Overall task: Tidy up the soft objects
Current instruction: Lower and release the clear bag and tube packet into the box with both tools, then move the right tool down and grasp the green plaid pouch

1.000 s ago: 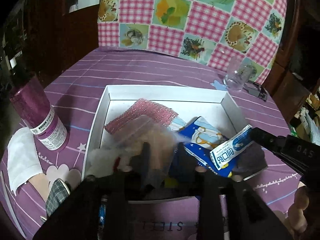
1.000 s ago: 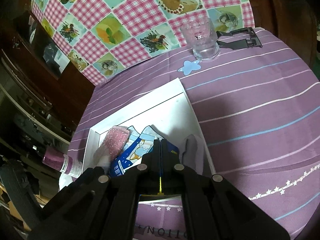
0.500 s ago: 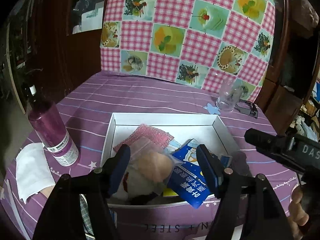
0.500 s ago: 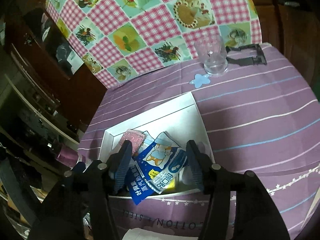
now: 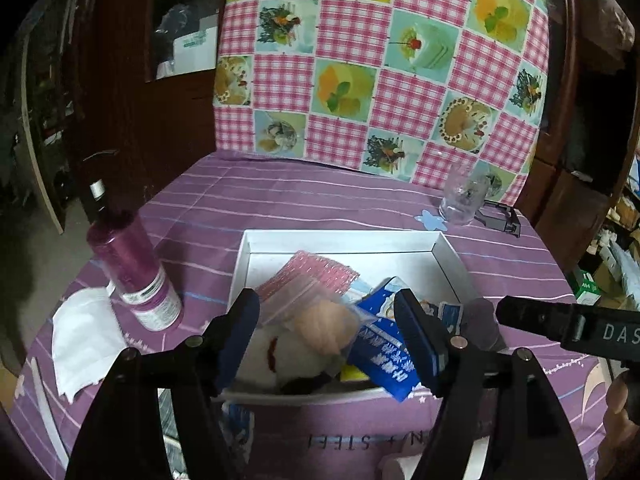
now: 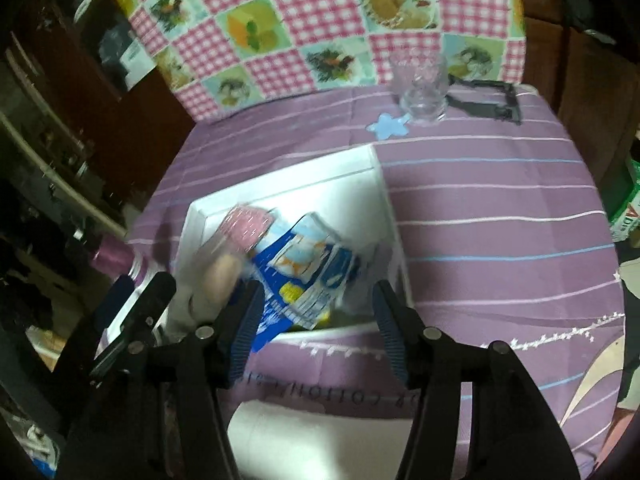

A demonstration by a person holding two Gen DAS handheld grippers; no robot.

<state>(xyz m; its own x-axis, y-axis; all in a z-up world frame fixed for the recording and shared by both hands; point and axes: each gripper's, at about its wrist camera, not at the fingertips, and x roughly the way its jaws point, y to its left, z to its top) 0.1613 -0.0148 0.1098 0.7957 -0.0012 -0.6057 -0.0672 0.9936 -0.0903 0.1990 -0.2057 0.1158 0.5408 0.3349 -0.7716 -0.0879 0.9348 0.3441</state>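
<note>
The left claw (image 5: pixel 326 312) is spread wide and grips nothing; its 2 blue-padded fingers (image 5: pixel 240 332) hang over the near edge of the white box (image 5: pixel 340 240). The right claw (image 6: pixel 316 312) is likewise released, its fingers (image 6: pixel 390 332) apart above the box's near wall, and this view is blurred.

Inside the box, toward its near-left corner, lies a clear bag (image 5: pixel 316 320) with a peach and white soft thing in it. Behind that, further into the box, sits a pink pad (image 5: pixel 316 274). To the right of the bag, a blue packet (image 5: pixel 384 344) leans over the near wall, touching the bag. A small white and blue tube (image 5: pixel 450 314) and a grey cloth (image 5: pixel 480 324) lie at the box's right wall.

The box rests on a counter (image 5: pixel 320 196) under a purple striped cloth. Left of the box stands a pink bottle (image 5: pixel 132 268), with a white tissue (image 5: pixel 84 340) just beside it. Beyond the box's far-right corner stand a glass (image 5: pixel 462 200), a blue star (image 5: pixel 432 219) and a black clip (image 5: pixel 500 218). A checked cloth (image 5: pixel 380 68) hangs behind the counter.
</note>
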